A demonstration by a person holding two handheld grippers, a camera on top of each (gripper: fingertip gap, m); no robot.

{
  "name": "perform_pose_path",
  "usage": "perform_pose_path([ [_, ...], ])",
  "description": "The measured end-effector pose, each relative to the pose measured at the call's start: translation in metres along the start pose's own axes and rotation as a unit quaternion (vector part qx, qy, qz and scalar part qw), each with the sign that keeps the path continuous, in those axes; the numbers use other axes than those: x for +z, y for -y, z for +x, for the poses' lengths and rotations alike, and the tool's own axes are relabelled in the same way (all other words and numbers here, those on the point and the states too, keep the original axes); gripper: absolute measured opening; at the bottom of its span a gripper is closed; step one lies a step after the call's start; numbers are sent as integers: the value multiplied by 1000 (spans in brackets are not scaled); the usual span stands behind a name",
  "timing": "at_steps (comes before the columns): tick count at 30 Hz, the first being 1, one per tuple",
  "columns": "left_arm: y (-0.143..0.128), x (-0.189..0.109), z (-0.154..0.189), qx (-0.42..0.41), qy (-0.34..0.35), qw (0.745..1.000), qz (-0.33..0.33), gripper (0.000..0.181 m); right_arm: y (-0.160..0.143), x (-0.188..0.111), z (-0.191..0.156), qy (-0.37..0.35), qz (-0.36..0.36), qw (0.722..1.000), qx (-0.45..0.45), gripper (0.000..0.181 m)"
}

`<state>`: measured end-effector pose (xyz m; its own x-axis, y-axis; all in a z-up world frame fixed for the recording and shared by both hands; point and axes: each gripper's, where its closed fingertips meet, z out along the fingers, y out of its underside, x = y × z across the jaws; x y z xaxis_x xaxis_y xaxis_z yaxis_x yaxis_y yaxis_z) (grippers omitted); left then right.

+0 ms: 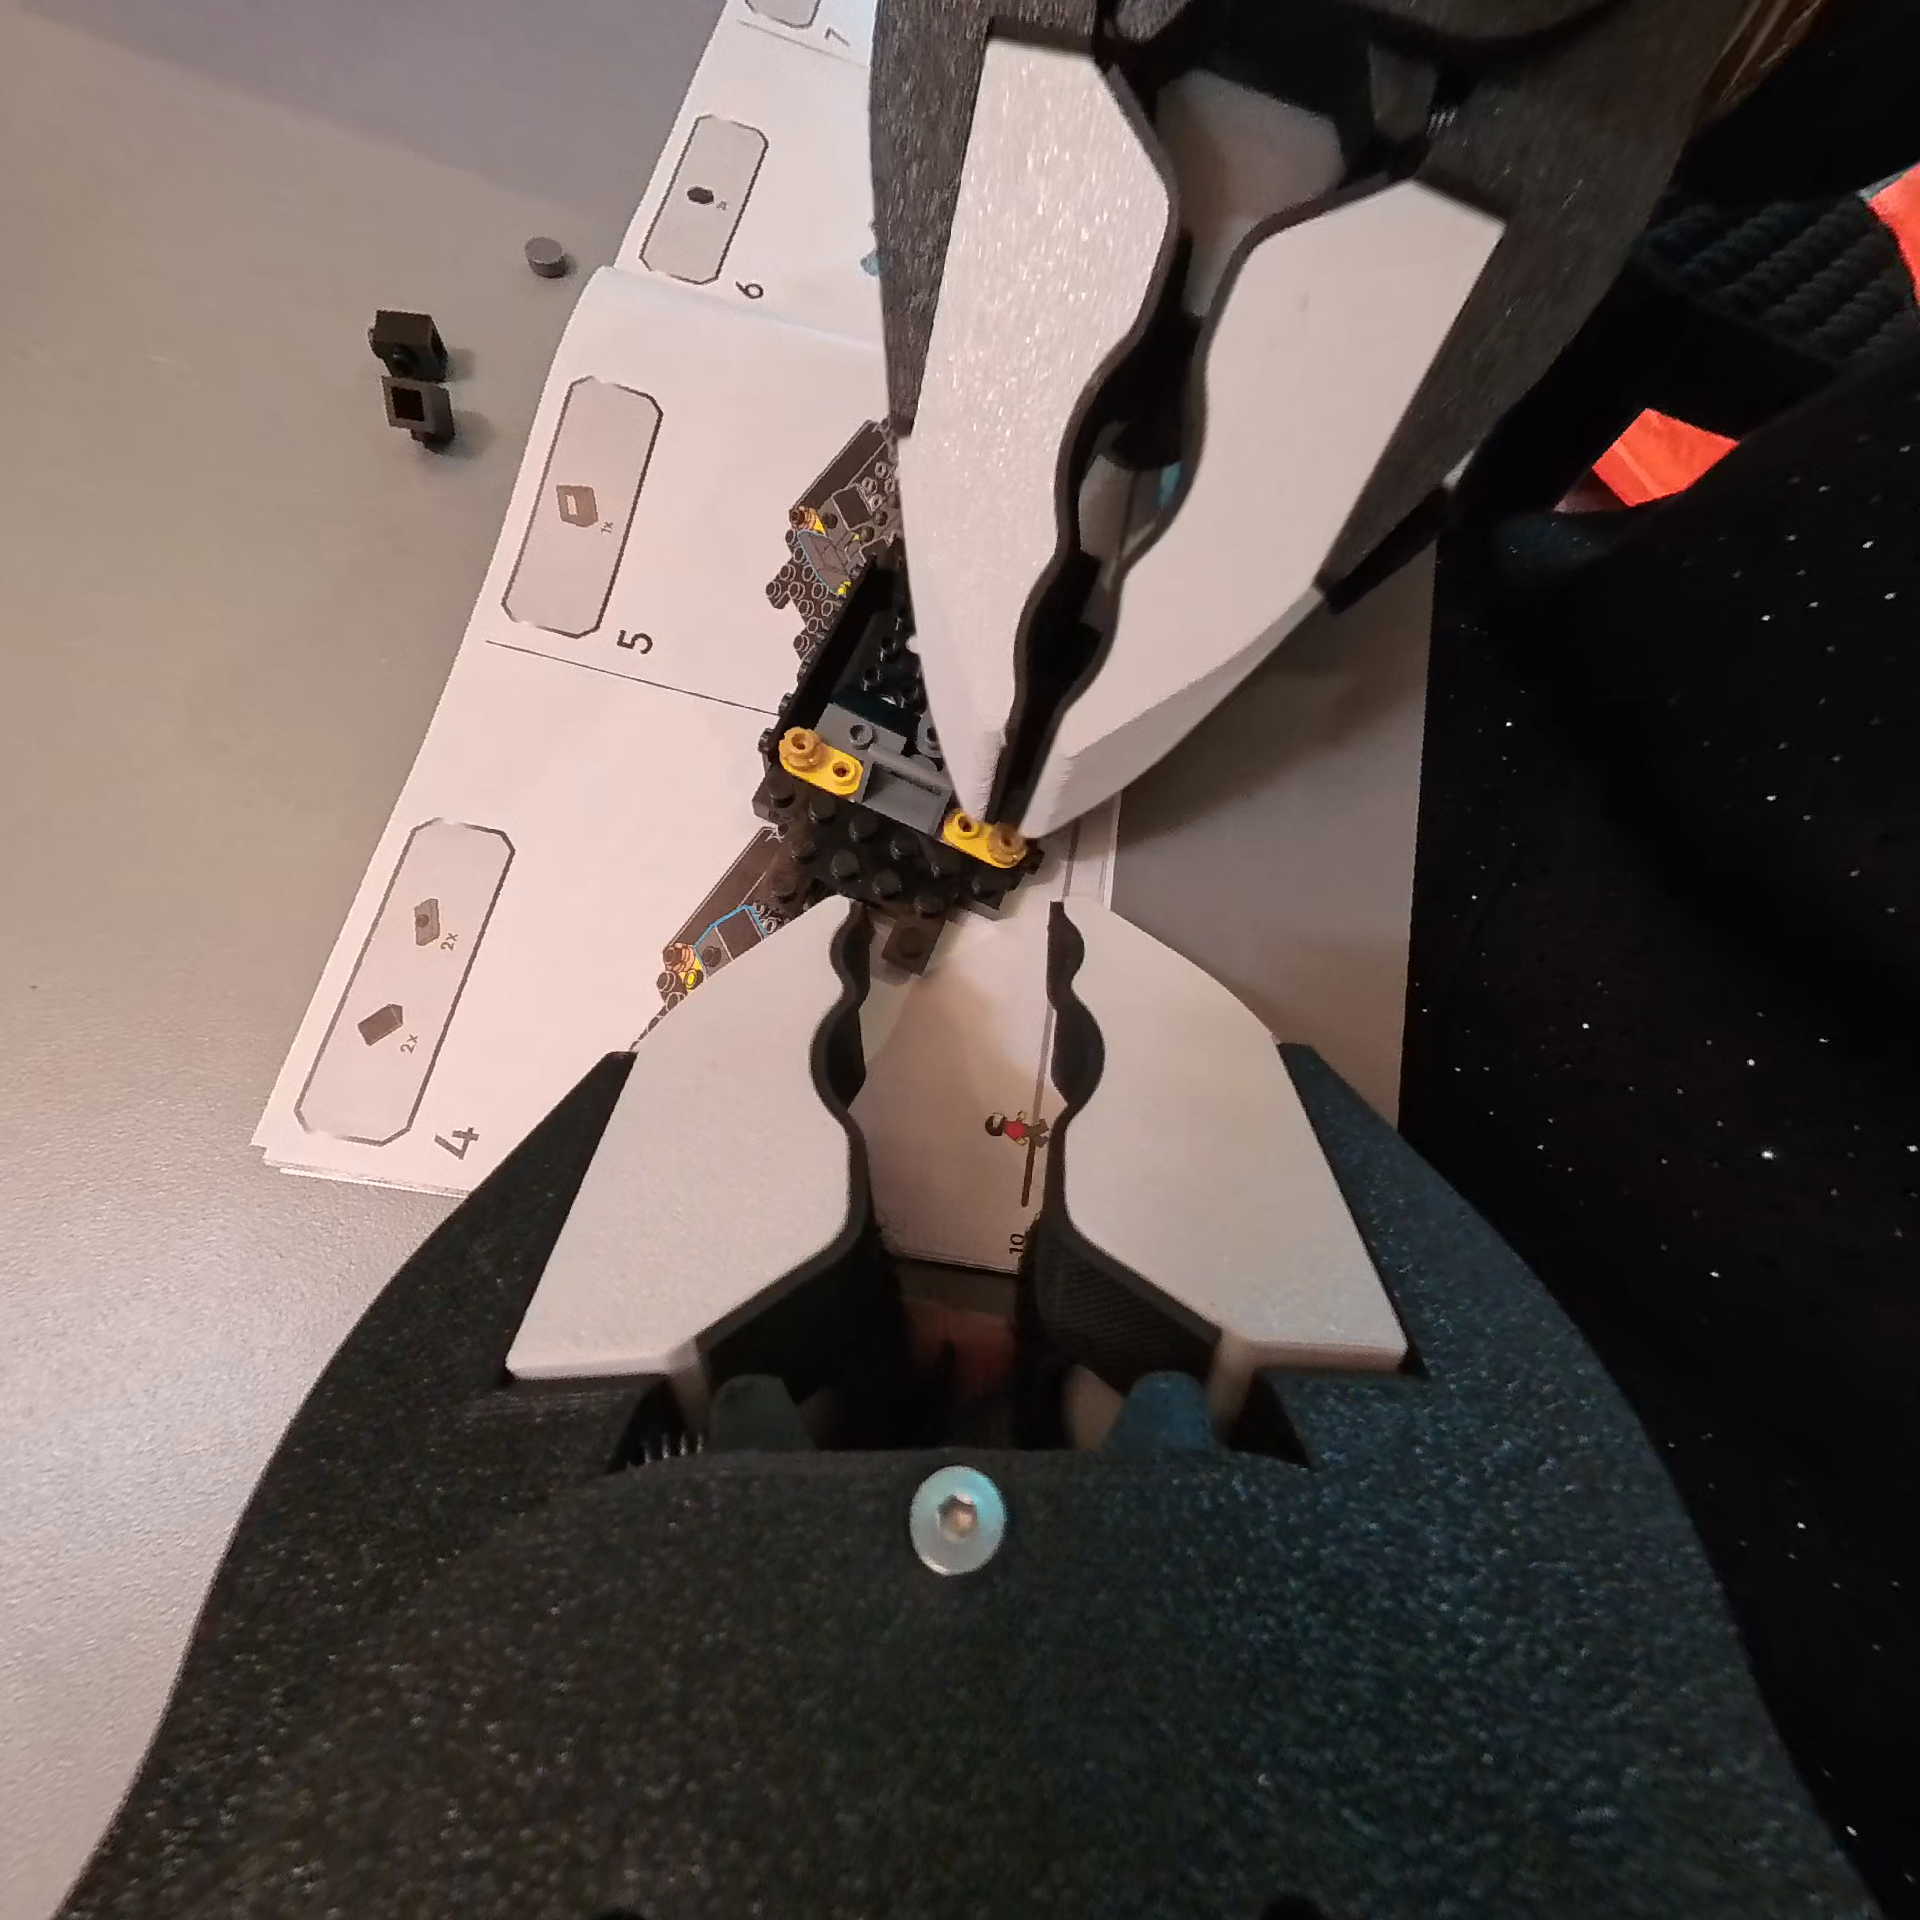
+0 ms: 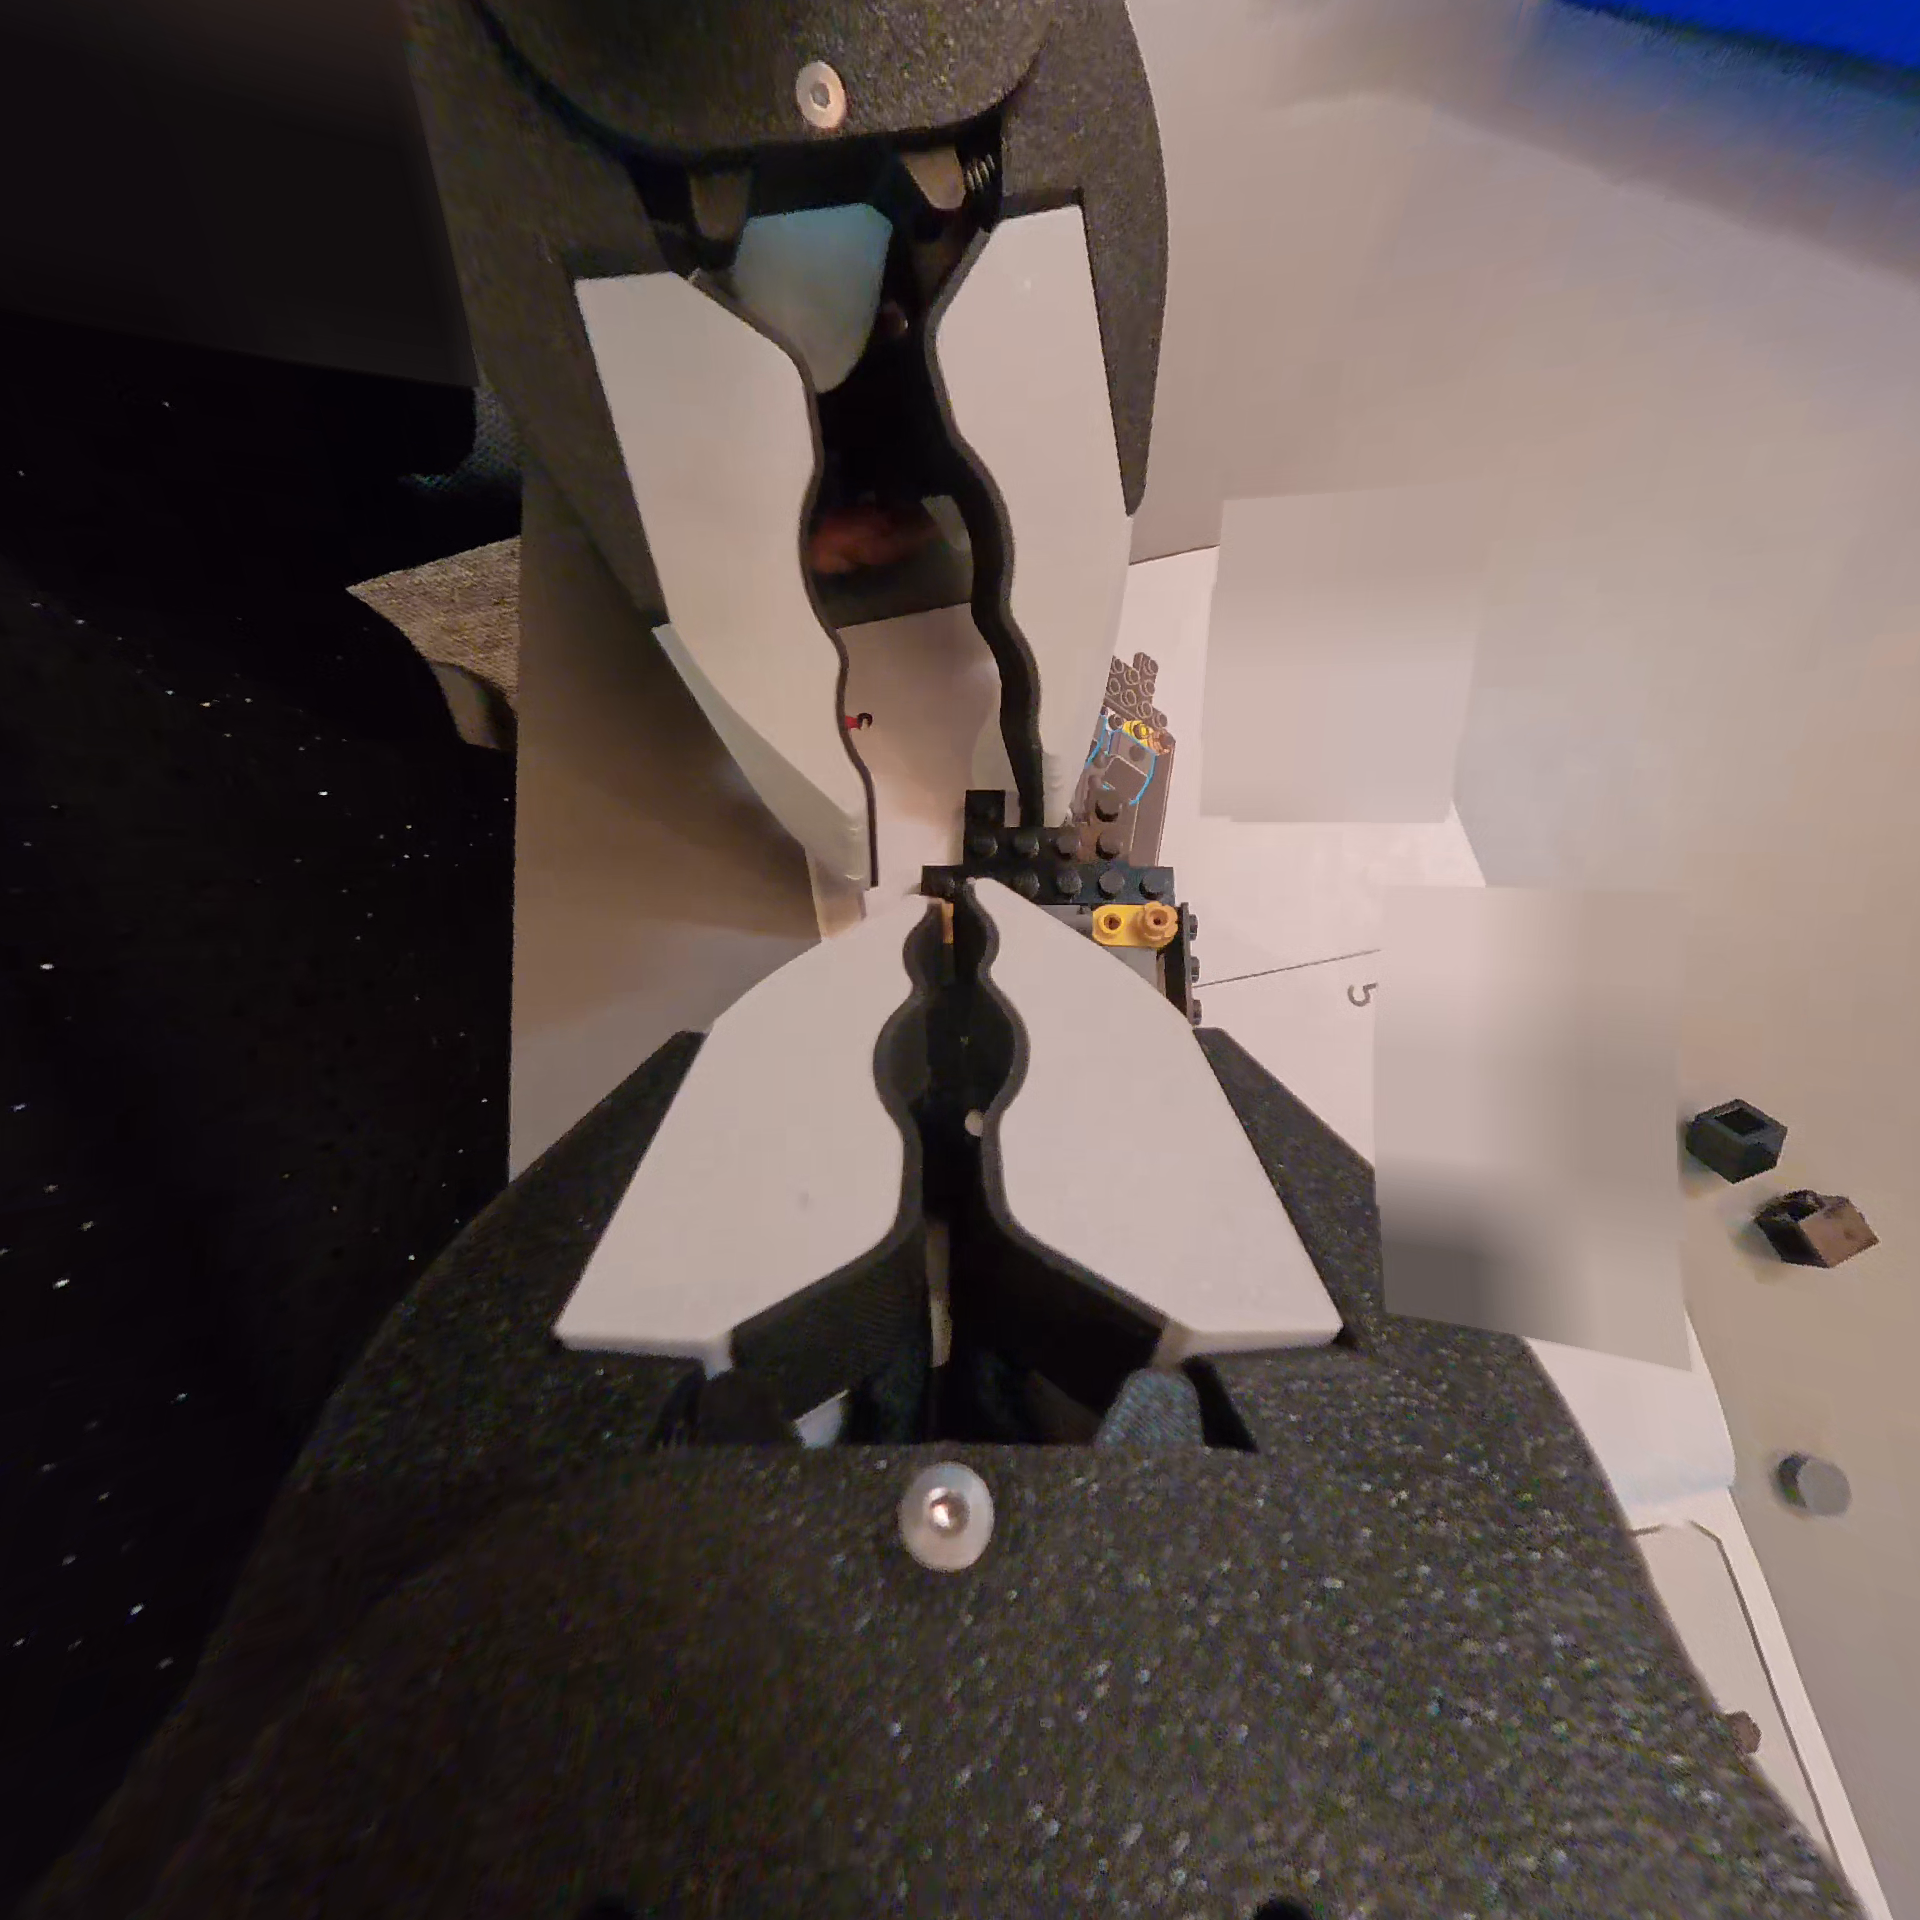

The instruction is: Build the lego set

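A small black Lego model (image 1: 883,852) with a grey piece and a yellow plate (image 1: 821,758) sits on the open instruction booklet (image 1: 623,790). My right gripper (image 1: 1003,821) comes down from the top and is shut on a second yellow plate (image 1: 982,836) at the model's near right corner. My left gripper (image 1: 951,914) is open, its fingers either side of a black tab at the model's near end without touching it. In the right wrist view my right gripper (image 2: 954,904) hides that plate; the model (image 2: 1081,883) and the open left gripper (image 2: 945,842) lie beyond.
Two small black bricks (image 1: 410,338) (image 1: 418,405) and a grey round tile (image 1: 548,257) lie on the grey table (image 1: 156,727) left of the booklet. They also show in the right wrist view (image 2: 1735,1138) (image 2: 1813,1231) (image 2: 1813,1484). A black speckled cloth (image 1: 1662,1039) lies on the right. Left and right tips are no more than a few centimetres apart. The grey round tile (image 1: 548,257) is about equally far from each gripper, around 15 centimetres. Look for it in the right wrist view (image 2: 1816,1483) too.
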<state>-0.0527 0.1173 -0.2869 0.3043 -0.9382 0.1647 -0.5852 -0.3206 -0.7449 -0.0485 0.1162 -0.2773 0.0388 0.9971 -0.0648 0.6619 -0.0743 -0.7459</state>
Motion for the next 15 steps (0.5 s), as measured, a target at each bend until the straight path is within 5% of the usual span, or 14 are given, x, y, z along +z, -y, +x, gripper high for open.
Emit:
perform_pose_path([
  [2,0,0,0,0,0,1000,0,33,7,-7,0,3,30,999,10,10],
  [6,0,0,0,1,-1,1000,1,33,-5,-23,17,-46,16,999,25,64],
  [8,1,-1,0,1,0,1000,3,33,-15,-25,19,-64,2,998,23,77],
  [15,6,-5,-4,-1,12,1000,25,35,-29,-17,23,-101,5,994,35,58],
])
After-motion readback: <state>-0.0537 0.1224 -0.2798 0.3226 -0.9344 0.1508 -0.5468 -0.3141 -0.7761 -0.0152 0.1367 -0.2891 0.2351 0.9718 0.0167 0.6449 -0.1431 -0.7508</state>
